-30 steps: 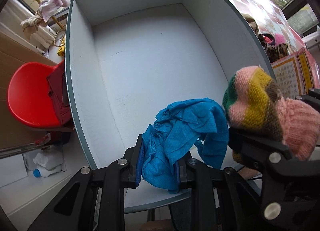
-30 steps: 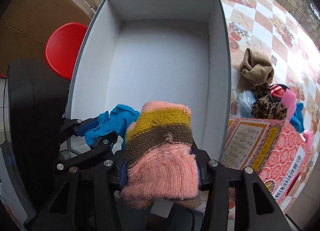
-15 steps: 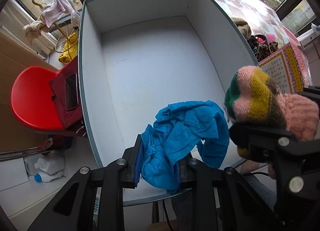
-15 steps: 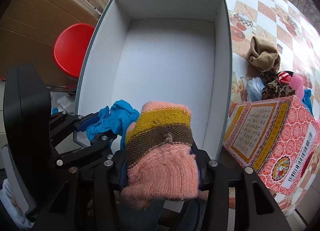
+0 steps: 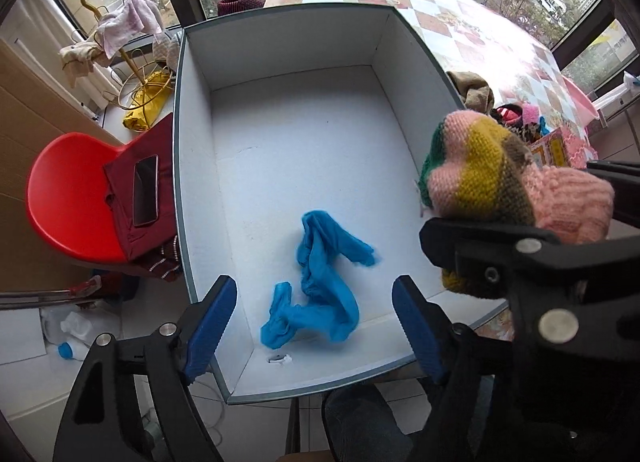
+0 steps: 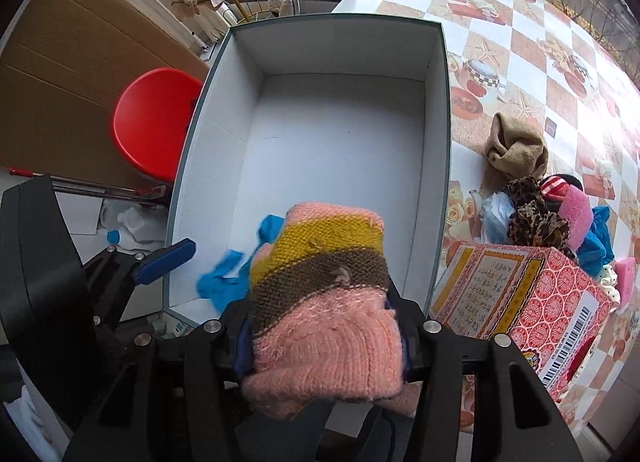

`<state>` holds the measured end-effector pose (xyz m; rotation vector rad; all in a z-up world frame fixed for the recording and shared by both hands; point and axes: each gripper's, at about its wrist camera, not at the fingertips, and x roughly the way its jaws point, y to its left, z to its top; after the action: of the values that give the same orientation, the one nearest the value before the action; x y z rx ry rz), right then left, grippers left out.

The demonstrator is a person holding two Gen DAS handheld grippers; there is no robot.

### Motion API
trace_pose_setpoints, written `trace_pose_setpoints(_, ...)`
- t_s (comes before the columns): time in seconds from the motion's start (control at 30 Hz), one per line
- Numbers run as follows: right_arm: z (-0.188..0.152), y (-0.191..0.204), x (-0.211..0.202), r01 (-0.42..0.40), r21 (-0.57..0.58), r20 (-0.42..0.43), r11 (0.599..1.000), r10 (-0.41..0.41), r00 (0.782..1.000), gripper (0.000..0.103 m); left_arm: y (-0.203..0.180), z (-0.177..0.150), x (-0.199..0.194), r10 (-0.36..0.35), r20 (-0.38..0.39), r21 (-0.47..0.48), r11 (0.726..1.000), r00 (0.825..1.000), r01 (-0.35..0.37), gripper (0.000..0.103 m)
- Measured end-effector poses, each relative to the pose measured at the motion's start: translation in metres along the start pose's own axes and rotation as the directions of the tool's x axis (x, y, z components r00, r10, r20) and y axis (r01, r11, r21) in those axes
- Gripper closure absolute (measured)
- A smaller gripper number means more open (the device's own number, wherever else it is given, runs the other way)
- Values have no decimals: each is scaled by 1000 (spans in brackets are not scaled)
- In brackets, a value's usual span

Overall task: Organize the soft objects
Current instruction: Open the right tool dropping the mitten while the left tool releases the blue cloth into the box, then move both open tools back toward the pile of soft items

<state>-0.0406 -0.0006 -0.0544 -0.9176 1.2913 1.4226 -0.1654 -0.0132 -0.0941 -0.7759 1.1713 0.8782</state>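
Both views look down into the box from its near end, left view nearer, right view higher

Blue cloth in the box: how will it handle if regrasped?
The blue cloth is probably floppy: it lies crumpled in loose folds on the box floor. It looks thin and light, so it likely drapes and may bunch if pushed.

Left tongs agape – right tongs clamped
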Motion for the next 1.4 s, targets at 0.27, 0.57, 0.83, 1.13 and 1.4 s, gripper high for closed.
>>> trace_pose_setpoints(0.27,6,2,-22,-12,-1,72,1000,12,997,1,19,11,-18,-72,66,-111,991,995,79,1)
trace_pose_setpoints(0.57,9,-10,-58,-85,93,151,992,70,986,1,20,15,-31,-122,68,-132,983,990,131,1)
trace_pose_setpoints(0.83,0,-23,-80,-119,149,194,982,89,977,1,1,23,-39,-138,43,-87,986,989,142,1)
trace_pose_setpoints(1.13,-31,-90,-109,-109,318,259,942,24,965,1,-27,38,-45,-141,26,-28,990,990,142,0)
trace_pose_setpoints(1.4,-76,-167,-109,-85,519,229,850,-43,973,1,-58,56,-46,-151,-1,30,988,988,151,0)
